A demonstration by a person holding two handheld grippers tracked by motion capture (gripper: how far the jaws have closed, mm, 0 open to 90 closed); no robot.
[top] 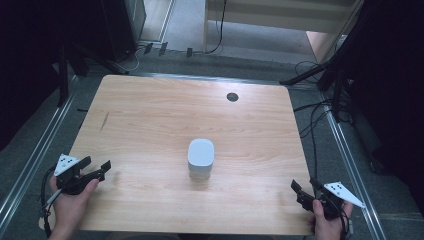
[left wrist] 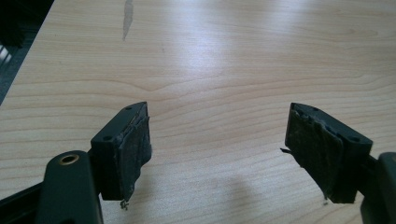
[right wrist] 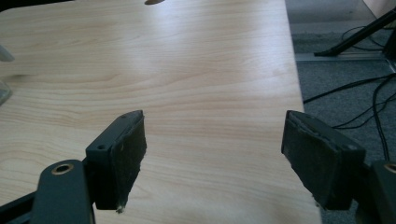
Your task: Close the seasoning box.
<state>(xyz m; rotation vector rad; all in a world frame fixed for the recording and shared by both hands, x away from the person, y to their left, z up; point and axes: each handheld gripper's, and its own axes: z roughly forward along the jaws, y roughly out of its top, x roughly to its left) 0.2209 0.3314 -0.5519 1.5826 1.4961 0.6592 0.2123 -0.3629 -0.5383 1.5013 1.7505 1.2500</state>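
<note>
Left gripper (top: 98, 168): jaws apart, near left worktop (top: 150, 115) edge
Right gripper (top: 306, 186): jaws apart, near right front corner
White box (top: 201, 158): centre, bare wood around

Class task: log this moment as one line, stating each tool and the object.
left tool: open, empty | right tool: open, empty | white rounded container: upright, mid wooden table, untouched

High view: overhead, facing 12 o'clock, whole table (top: 150, 115). Left gripper view: low, close at 8 o'clock. Right gripper view: low at 4 o'clock. All share the tabletop.
</note>
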